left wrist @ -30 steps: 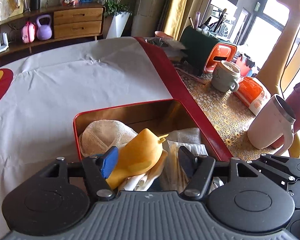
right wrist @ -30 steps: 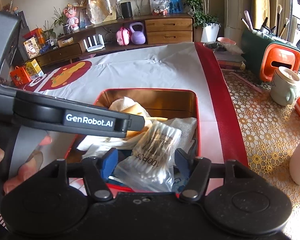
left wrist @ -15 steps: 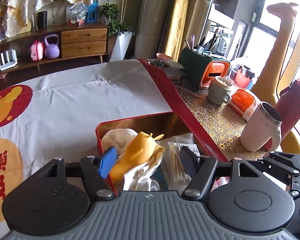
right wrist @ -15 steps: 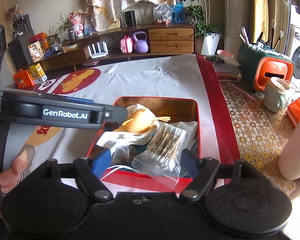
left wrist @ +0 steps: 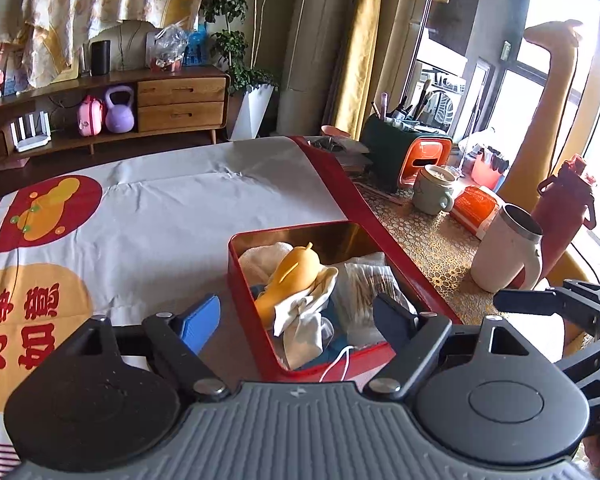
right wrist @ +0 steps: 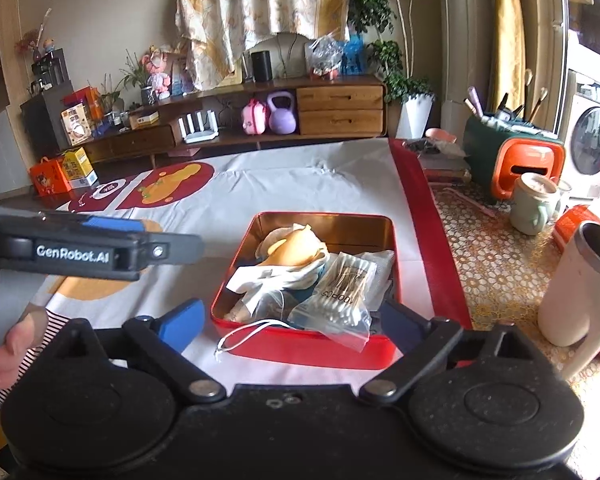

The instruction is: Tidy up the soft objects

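Observation:
A red tin box (left wrist: 242,280) (right wrist: 312,350) sits on the white printed cloth. It holds a yellow soft toy (left wrist: 290,276) (right wrist: 290,254), white cloths (left wrist: 304,320) (right wrist: 268,280), a mesh pad (left wrist: 260,258) and a bag of cotton swabs (right wrist: 340,296) (left wrist: 366,284). A white string (right wrist: 240,336) hangs over its near rim. My left gripper (left wrist: 298,318) is open and empty, above the box's near end. My right gripper (right wrist: 290,322) is open and empty, just short of the box. The left gripper also shows from the side in the right wrist view (right wrist: 92,250).
A white tumbler (left wrist: 508,254) (right wrist: 576,292), a green mug (left wrist: 432,194) (right wrist: 534,208), an orange packet (left wrist: 474,208), a dark red bottle (left wrist: 562,216) and a green and orange organizer (left wrist: 404,158) (right wrist: 512,160) stand on the lace cloth at the right.
Both grippers have drawn back and up from the box. The box and its contents look smaller and farther away. Both stay open and empty.

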Motion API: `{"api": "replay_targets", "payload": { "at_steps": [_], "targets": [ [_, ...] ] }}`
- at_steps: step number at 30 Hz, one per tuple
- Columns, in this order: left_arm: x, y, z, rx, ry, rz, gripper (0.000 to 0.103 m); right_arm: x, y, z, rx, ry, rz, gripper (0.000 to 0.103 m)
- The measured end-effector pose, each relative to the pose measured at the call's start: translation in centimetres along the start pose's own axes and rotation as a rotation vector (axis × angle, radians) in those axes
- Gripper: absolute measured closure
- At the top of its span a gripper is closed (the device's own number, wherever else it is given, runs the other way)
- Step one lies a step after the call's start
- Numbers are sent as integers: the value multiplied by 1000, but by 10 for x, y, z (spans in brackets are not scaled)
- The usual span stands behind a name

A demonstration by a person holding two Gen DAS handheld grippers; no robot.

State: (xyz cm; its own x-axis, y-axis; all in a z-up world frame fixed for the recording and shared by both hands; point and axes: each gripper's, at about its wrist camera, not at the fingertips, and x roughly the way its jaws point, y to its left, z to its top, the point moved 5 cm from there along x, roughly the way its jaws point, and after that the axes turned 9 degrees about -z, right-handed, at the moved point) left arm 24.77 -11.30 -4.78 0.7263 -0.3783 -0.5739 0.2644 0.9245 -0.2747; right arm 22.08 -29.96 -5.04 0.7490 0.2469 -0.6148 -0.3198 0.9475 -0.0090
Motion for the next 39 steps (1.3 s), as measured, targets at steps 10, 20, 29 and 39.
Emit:
{"api": "replay_targets", "payload": {
  "at_steps": [10, 20, 29, 39],
  "targets": [
    [-31, -2, -21, 2, -42, -2, 0, -26, 4, -4, 37, -72, -25, 0],
    [-56, -16, -33, 45, -89, 28, 0, -45, 4, -12, 106, -141, -28, 0],
    [-76, -22, -41, 31, -116, 21, 0, -62, -1, -23, 133, -203, -77, 0],
    [-89, -25, -44, 48, -147, 28, 0, -69, 4, -28, 136, -211, -90, 0]
  ]
}}
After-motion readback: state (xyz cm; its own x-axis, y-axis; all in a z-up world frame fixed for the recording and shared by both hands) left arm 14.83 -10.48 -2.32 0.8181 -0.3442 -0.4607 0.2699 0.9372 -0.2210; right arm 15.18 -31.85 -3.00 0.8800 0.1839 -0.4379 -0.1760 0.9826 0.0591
